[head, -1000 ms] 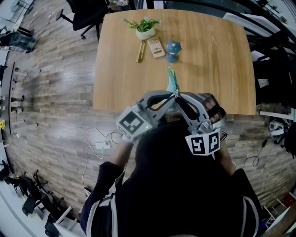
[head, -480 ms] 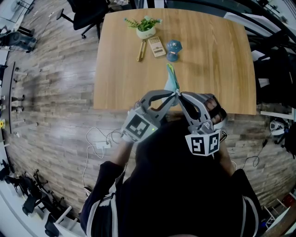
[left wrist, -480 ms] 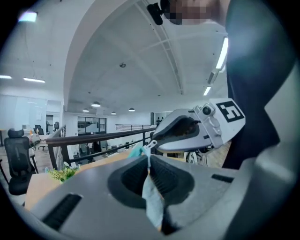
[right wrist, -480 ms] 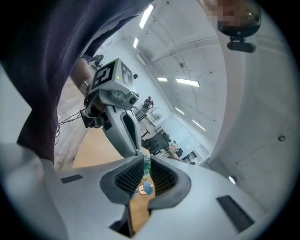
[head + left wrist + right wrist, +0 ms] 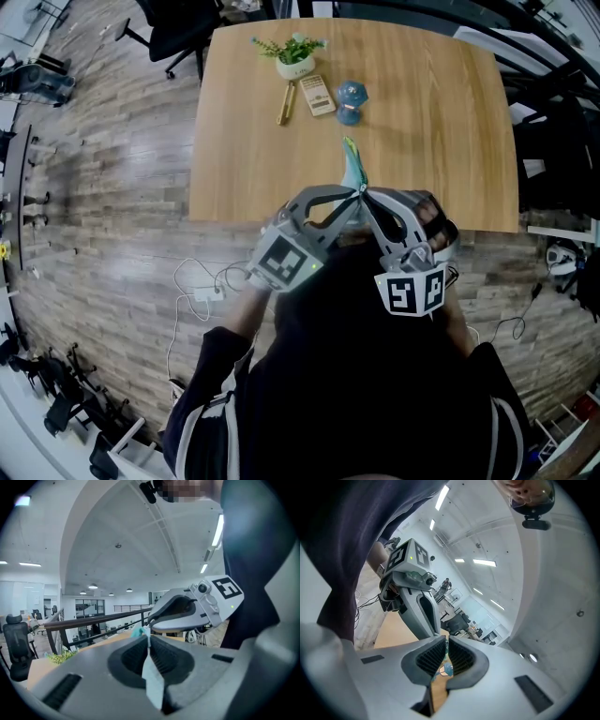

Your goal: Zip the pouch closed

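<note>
Head view shows the pouch (image 5: 352,167) held upright above the near edge of the desk (image 5: 441,131), where both grippers meet. In its own view the left gripper (image 5: 149,644) is clenched on the pouch, with a pale teal strip running between its pads. The right gripper (image 5: 446,645) has its jaws closing, almost together. A teal scrap shows in the slit, but I cannot tell whether the pads press on it.

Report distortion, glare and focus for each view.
Head view: fisheye bows the table edges; even light, sharp. Left gripper view: dark round vignette, bright ceiling strip, pouch soft near the lens. Right gripper view: same vignette, glaring ceiling lights, dark clothing blurred.
</note>
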A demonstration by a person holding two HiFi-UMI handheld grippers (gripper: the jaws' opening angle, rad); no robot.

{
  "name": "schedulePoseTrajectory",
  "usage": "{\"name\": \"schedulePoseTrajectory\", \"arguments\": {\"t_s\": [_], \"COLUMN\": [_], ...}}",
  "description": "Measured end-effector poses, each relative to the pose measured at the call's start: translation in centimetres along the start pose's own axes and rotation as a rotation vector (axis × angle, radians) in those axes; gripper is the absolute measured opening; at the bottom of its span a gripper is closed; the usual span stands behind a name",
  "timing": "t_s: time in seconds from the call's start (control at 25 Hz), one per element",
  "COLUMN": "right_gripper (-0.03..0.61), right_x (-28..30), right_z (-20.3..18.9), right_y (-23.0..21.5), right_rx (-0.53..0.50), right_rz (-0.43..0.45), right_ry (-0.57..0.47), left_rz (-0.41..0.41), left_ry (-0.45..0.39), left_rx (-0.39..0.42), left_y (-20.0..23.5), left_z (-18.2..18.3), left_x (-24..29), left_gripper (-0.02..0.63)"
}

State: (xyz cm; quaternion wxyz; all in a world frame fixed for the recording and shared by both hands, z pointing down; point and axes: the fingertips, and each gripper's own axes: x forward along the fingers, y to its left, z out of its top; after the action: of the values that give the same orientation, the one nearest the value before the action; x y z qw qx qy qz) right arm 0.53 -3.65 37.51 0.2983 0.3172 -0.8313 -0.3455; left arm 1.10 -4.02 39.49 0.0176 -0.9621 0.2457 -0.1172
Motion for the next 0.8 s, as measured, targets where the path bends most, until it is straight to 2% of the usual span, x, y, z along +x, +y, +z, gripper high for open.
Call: {"name": "schedulePoseTrajectory", "arguments": {"t_s": [0.36, 0.52, 0.8], "right_gripper": [0.017, 0.015, 0.015], "right_x": [-0.6, -0.9, -1.3], "right_z": [0.0, -0.5, -2.0], "right_y": [0.5, 0.9, 1.3], "right_rx": [0.020, 0.032, 0.117], "right_rz": [0.033, 0.073, 0.109], "right_ry": [-0.009, 0.004, 0.056], "left_rz": [0.004, 0.005, 0.008], "left_ry": [0.014, 0.053, 0.135], "left_rx": [0.020, 0.067, 0.175], "left_y": [-0.4, -1.0, -2.2], "left_z": [0.1, -0.5, -1.9], "left_x": [0.0, 0.3, 1.3], "left_gripper": [0.014, 0.014, 0.014]}}
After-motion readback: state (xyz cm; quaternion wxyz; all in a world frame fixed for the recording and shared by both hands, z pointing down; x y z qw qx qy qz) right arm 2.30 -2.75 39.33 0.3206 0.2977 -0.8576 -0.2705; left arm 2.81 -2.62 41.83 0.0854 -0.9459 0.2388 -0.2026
